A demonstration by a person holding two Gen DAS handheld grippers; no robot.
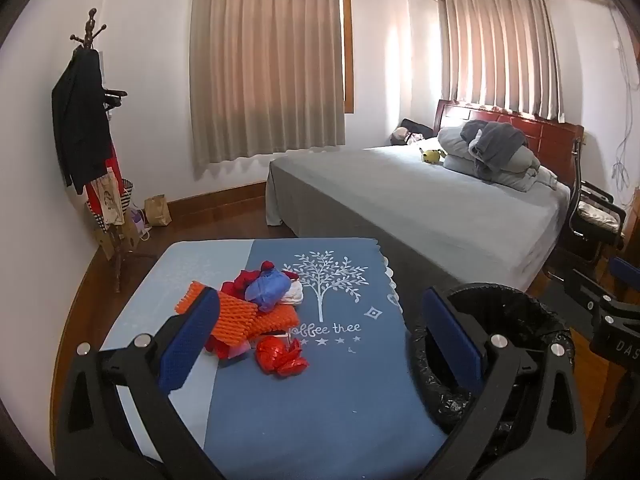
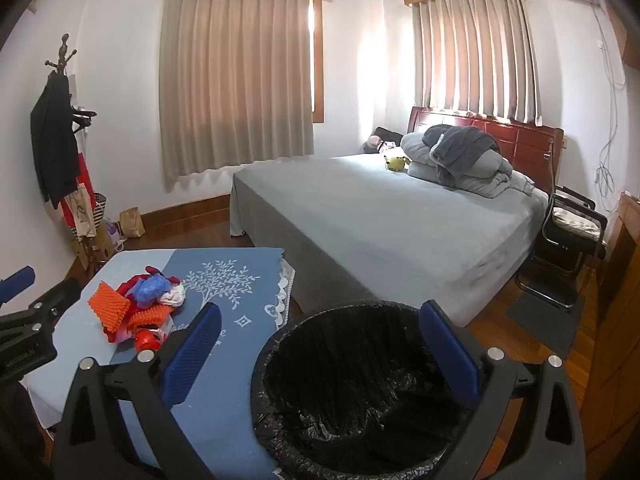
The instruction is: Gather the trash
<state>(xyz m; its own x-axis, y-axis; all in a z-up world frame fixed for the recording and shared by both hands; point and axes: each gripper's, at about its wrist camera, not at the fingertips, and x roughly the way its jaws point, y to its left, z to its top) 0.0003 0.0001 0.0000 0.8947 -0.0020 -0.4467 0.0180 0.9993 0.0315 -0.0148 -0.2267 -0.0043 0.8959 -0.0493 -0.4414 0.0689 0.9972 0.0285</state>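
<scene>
A pile of trash lies on the blue-cloth table [image 1: 320, 400]: orange foam netting [image 1: 236, 316], a blue plastic bag [image 1: 266, 288], white tissue [image 1: 294, 294] and a crumpled red wrapper [image 1: 280, 356]. My left gripper [image 1: 320, 340] hovers open just short of the pile, with nothing between its blue pads [image 1: 188, 344]. A bin with a black liner [image 1: 496, 292] stands to the right of the table. In the right wrist view my right gripper [image 2: 322, 352] hangs open above the bin [image 2: 360, 344], holding nothing. The trash pile [image 2: 140, 304] sits to its left.
A grey bed [image 2: 380, 216] with folded bedding fills the space behind the bin. A coat rack [image 1: 84, 128] with clothes and bags stands by the left wall, with a paper bag [image 1: 157, 211] on the floor. A black chair [image 2: 568, 240] and a wooden cabinet [image 2: 616, 320] are at right.
</scene>
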